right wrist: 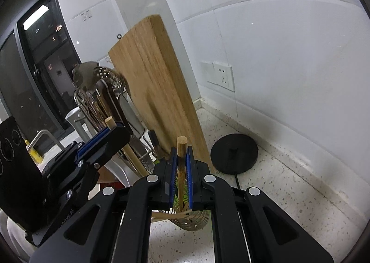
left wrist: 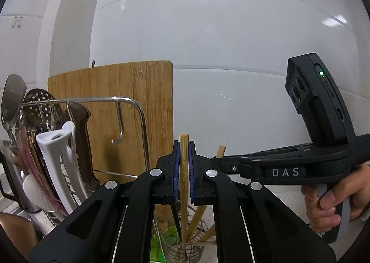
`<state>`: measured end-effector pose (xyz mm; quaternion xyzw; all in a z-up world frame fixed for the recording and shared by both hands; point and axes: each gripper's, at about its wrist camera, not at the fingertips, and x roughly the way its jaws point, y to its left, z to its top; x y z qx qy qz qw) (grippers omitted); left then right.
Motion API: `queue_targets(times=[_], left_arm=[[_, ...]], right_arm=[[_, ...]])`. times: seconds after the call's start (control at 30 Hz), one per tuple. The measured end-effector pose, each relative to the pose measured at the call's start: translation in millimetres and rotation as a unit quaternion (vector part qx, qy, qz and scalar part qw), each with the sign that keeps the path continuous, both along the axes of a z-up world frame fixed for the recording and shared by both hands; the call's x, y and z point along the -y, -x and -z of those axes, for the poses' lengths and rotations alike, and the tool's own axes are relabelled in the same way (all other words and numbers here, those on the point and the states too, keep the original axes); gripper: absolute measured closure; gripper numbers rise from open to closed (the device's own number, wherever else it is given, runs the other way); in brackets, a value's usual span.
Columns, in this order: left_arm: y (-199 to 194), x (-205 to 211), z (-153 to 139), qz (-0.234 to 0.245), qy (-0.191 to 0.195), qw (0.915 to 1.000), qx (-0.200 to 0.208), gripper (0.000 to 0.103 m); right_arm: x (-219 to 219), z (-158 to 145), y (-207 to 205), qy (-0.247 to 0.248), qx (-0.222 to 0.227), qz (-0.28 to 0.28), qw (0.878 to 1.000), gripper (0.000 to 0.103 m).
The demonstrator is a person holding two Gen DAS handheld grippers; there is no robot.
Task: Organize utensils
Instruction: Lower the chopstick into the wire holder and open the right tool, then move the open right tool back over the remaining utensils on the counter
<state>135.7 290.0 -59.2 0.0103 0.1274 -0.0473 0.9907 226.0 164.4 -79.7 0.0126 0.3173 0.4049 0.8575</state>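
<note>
Chopsticks stand at centre, one in each gripper, above a wire holder [left wrist: 182, 249] on the speckled bench [right wrist: 289, 182]. From left: a metal rack [left wrist: 129, 105] with ladles and a white-handled tool; an upright wooden cutting board [left wrist: 129, 105]; the left gripper [left wrist: 184, 147], fingers clamped on a pale chopstick [left wrist: 184, 170]; the right gripper [right wrist: 181, 154], fingers clamped on a second chopstick [right wrist: 181, 147]; a black round base [right wrist: 234, 153].

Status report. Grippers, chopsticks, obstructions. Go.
Left gripper shut on chopstick. Right gripper shut on second chopstick. Both tips over metal holder. Nothing blocking.
</note>
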Motion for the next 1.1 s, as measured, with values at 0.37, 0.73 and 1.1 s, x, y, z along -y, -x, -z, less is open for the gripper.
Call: queue_targets(times=[0.37, 0.73, 1.1], left_arm=[[9, 9, -22, -0.006, 0.014, 0.9999, 0.005, 0.068], [21, 51, -46, 0.01, 0.017, 0.9997, 0.014, 0.068], [9, 105, -34, 0.044, 0.018, 0.9988, -0.014, 0.068]], right_arm=[[28, -21, 6, -0.034, -0.002, 0.014, 0.999, 0.086], [89, -35, 21, -0.056, 0.006, 0.042, 0.998, 0.085], [160, -23, 35, -0.045, -0.003, 0.096, 0.994, 0.085]])
